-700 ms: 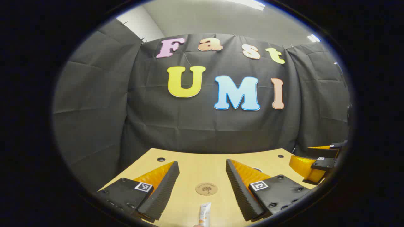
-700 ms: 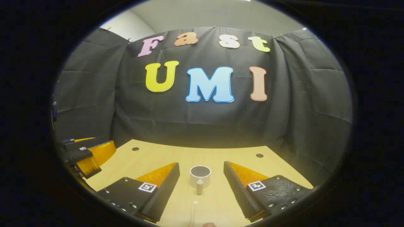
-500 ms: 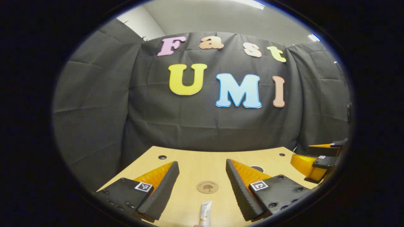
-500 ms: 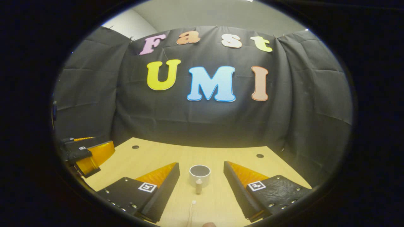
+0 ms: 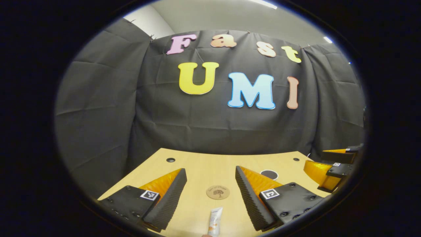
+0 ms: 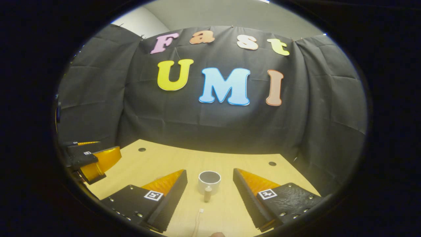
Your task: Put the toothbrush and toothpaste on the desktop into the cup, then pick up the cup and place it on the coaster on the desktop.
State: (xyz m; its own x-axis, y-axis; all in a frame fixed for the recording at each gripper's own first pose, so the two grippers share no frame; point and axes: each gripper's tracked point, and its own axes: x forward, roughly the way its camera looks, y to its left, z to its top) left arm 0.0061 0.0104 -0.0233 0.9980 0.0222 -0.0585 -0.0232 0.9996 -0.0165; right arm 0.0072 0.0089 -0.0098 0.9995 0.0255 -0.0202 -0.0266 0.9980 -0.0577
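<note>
1. I held my left gripper (image 5: 210,194) above the near edge of the desktop (image 5: 197,168) with its jaws spread wide and nothing between them. Through the gap I could see the toothpaste (image 5: 214,223) lying flat just ahead, its tube running along my line of sight, which I judged would let me come straight down and close across it.
2. The coaster (image 5: 218,192) lay on the wood just beyond the toothpaste, apart from it. I read its bare top as waiting for the cup at the end.
3. My right gripper (image 6: 210,194) was likewise wide open and holding nothing. It hung over the near part of the desktop, lined up with the cup (image 6: 209,181).
4. The cup stood upright with its mouth open upward and its handle pointing toward me; I saw nothing inside it, though I could not see the bottom.
5. The toothbrush (image 6: 197,221) lay flat in front of the cup, well short of it, its white head end toward the cup. I took that as my right gripper's first pick.
6. By my reckoning nothing was loaded yet, so the task stood at its start.
</note>
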